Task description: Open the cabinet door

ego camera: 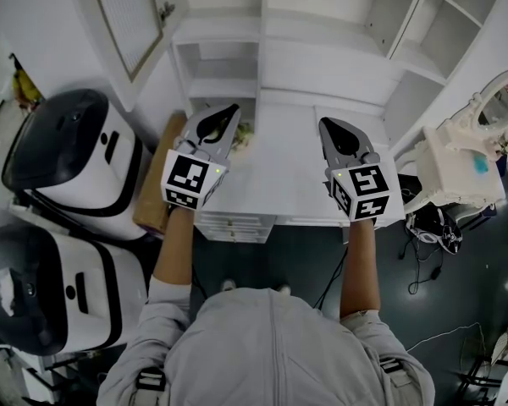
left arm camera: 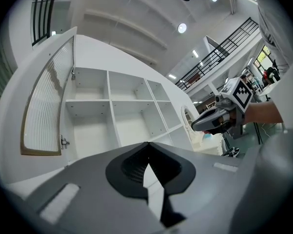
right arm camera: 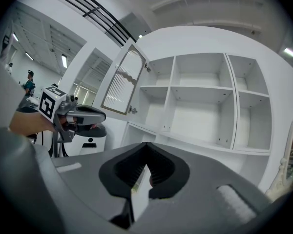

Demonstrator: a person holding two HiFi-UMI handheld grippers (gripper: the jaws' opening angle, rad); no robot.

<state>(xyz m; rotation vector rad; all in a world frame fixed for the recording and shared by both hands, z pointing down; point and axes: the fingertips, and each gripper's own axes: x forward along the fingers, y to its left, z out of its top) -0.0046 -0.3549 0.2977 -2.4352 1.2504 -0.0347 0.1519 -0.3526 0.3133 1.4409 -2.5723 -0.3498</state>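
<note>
Both grippers are held level over the white bench (ego camera: 292,172), side by side and pointed at the open-fronted white cabinet (ego camera: 322,57). The jaws of the left gripper (ego camera: 230,111) are closed tip to tip, with nothing between them, and the jaws of the right gripper (ego camera: 327,125) are likewise closed and empty. The cabinet door (ego camera: 127,19) is touched by neither gripper. It is already swung wide open at the cabinet's left end. In the head view it is seen at about eleven o'clock from the left jaws and at about ten o'clock from the right jaws, well apart from both. In the left gripper view it is found at about ten o'clock from the jaws, and in the right gripper view at about eleven o'clock. The door is set upright, with its long axis vertical, and is carried by two hinges on the edge next to the cabinet. Its free edge is turned outward, away from the shelves and towards the person's left. An arched, ribbed pane in a tan frame is set into it.
</note>
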